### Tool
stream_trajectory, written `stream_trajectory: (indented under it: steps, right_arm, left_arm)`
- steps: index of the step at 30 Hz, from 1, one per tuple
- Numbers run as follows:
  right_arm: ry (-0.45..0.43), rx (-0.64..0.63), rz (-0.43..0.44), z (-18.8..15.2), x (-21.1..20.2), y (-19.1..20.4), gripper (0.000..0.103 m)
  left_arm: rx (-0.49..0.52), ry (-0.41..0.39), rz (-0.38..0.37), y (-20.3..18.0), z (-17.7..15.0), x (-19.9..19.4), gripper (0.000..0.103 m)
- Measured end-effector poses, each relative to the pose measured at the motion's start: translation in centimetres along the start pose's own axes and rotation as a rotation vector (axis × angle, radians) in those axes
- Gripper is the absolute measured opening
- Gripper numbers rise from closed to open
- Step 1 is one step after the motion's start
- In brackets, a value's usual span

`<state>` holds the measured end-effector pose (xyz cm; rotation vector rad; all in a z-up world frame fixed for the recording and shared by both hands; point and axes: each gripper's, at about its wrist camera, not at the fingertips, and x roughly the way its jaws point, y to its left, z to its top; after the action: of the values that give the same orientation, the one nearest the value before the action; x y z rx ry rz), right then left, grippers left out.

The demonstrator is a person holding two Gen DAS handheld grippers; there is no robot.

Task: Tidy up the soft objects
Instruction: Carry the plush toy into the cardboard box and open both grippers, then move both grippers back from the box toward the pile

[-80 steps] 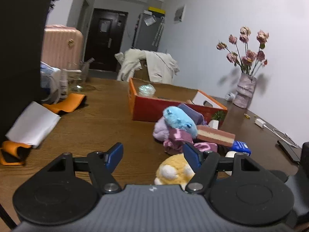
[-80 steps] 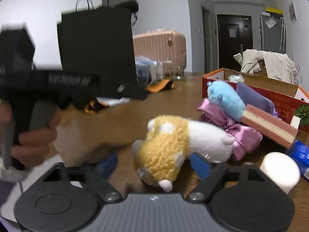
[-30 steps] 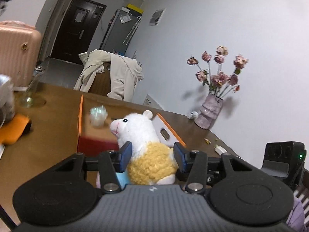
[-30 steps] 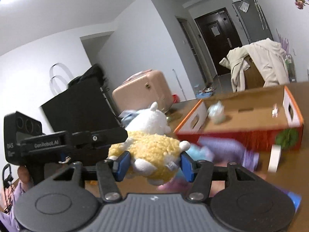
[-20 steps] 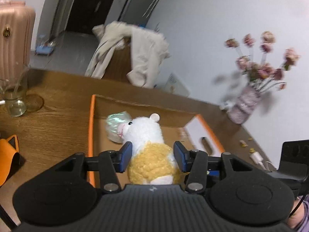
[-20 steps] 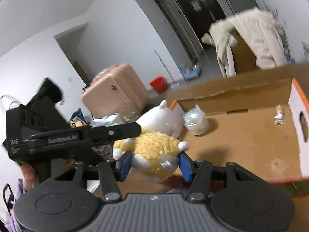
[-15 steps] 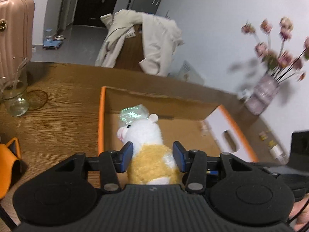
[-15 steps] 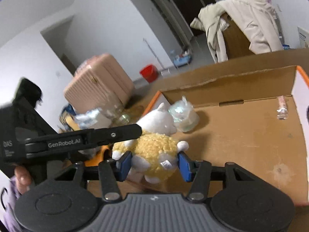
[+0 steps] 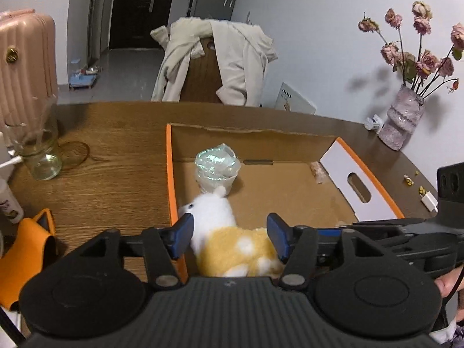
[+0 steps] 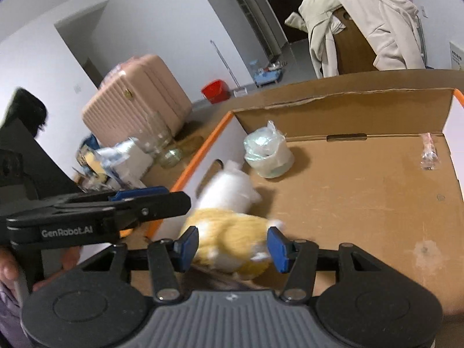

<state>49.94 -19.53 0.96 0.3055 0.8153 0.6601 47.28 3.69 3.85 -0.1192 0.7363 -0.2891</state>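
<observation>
A plush sheep [image 9: 214, 217] with a white head and yellow body hangs low inside the open orange cardboard box [image 9: 169, 174], near its left wall. My left gripper [image 9: 229, 239] has the sheep between its blue pads, and the jaws are opening with the pads off the fleece. From the other side my right gripper [image 10: 232, 246] is shut on the yellow body [image 10: 232, 232], which is blurred and tipped head-down over the box [image 10: 198, 156] floor. The left gripper's fingers [image 10: 145, 203] reach in from the left. The right gripper's fingers [image 9: 391, 224] come in from the right.
In the box lie a plastic-wrapped roll [image 9: 216, 168] and a small wrapped item [image 9: 317, 171]. On the table stand a glass jar [image 9: 40, 150], an orange item [image 9: 26, 246] and a vase of dried roses [image 9: 403, 124]. A coat-draped chair [image 9: 214, 58] and pink suitcase [image 9: 23, 66] stand behind.
Both grippers carried the sheep from above the table over the box and down into it. The left jaws have spread apart, and the sheep has tipped head-down.
</observation>
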Motion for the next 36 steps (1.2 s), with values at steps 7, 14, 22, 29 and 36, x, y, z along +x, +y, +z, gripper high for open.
stream_trajectory:
  steps: [7, 14, 22, 29, 36]
  right_arm:
    - [-0.114, -0.076, -0.045, -1.4, -8.1, 2.3, 0.053]
    - [-0.197, -0.125, -0.08, -5.2, -15.3, 4.0, 0.056]
    - [-0.276, -0.169, -0.123, -12.1, -20.8, 5.6, 0.058]
    - [-0.334, -0.161, -0.169, -18.1, -23.7, 6.7, 0.058]
    - [-0.364, -0.143, -0.22, -23.8, -25.1, 7.8, 0.059]
  left_arm:
    - [0.042, -0.118, 0.041, -2.0, -1.3, -7.1, 0.064]
    - [0.099, -0.247, 0.068, -5.0, -5.2, -14.4, 0.069]
    - [0.137, -0.333, 0.053, -8.1, -11.3, -19.9, 0.071]
    - [0.103, -0.331, 0.012, -9.3, -16.2, -22.5, 0.072]
    - [0.078, -0.335, 0.009, -9.4, -20.9, -24.3, 0.077]
